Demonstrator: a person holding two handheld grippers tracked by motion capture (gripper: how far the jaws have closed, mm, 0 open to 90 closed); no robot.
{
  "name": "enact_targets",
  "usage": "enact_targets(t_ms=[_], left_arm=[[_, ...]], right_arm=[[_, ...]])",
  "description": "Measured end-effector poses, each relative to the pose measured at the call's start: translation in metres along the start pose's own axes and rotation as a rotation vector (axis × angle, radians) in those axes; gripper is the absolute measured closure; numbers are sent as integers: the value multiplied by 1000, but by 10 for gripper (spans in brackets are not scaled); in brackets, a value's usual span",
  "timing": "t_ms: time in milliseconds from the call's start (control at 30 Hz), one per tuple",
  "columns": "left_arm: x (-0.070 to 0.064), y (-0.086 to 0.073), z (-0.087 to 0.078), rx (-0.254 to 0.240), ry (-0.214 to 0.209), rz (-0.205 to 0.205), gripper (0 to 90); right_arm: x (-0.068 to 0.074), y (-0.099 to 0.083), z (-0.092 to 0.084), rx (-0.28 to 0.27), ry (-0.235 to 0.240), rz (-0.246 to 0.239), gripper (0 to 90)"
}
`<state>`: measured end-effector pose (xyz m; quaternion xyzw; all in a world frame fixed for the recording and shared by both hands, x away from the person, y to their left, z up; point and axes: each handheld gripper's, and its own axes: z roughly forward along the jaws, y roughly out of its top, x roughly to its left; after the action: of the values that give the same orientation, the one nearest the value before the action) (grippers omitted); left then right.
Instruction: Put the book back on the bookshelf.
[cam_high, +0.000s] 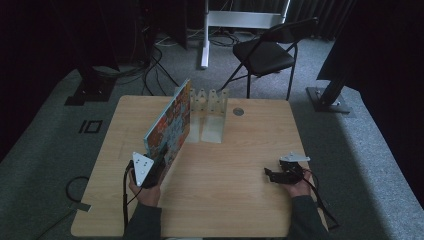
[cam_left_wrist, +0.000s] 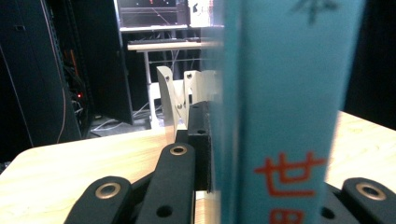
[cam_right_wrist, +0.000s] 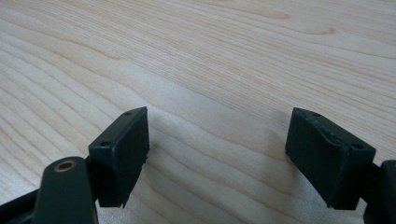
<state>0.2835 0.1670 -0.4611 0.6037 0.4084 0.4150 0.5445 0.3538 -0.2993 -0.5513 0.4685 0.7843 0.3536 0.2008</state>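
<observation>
A pale wooden table (cam_high: 225, 200) stands on grey carpet in a dim room; the left gripper (cam_high: 161, 156) pinches the near edge of an upright colourful book (cam_high: 169, 126), beside a white slotted rack (cam_high: 209, 114); the right gripper (cam_high: 268, 174) rests at the right, jaws spread over bare wood.

table (cam_right_wrist: 224, 56) pale wood, smooth matt grain; book (cam_left_wrist: 280, 93) glossy paper cover; gripper (cam_right_wrist: 217, 154) pads matt black.
</observation>
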Motion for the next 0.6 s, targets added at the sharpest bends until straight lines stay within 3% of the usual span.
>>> enact_targets(t_ms=[400, 600], left_arm=[[-4, 1, 11, 8, 17, 14, 810], [-5, 1, 15, 4, 28, -1, 810]], right_arm=[[-1, 0, 0, -2, 4, 2, 214], [-1, 0, 0, -2, 4, 3, 214]])
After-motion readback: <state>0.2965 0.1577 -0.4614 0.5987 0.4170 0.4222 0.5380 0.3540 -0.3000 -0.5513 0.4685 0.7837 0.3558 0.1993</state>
